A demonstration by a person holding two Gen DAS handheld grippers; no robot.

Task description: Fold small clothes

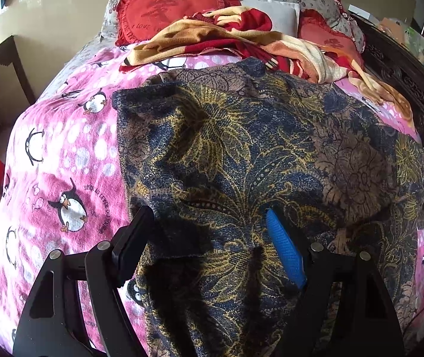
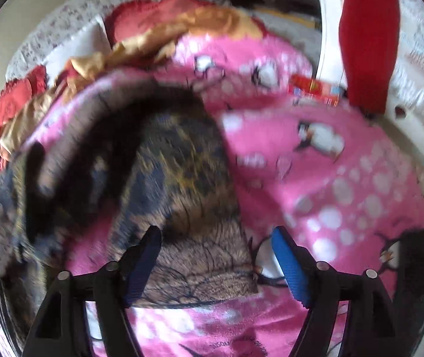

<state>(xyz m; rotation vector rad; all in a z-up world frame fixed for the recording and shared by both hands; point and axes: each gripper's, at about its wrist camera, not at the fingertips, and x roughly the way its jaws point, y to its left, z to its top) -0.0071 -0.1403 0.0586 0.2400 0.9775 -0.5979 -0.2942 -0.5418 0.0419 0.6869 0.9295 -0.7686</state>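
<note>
Early in the fold: the garment is spread on the bed, not yet squared up.

Nearest me, my left tool (image 1: 209, 229) hangs wide open over the dark blue, gold and brown floral knitted garment (image 1: 256, 154), its pads clear of the cloth and holding nothing. My right tool (image 2: 216, 247) stands partly open above the garment's brown lower corner (image 2: 206, 261), gripping nothing as far as the blurred view shows. The garment lies rumpled on the pink penguin-print fleece blanket (image 1: 63, 154) covering the bed; I judge its folds are mostly left to do. Beyond it sits a crumpled red and tan blanket (image 1: 226, 38).
</note>
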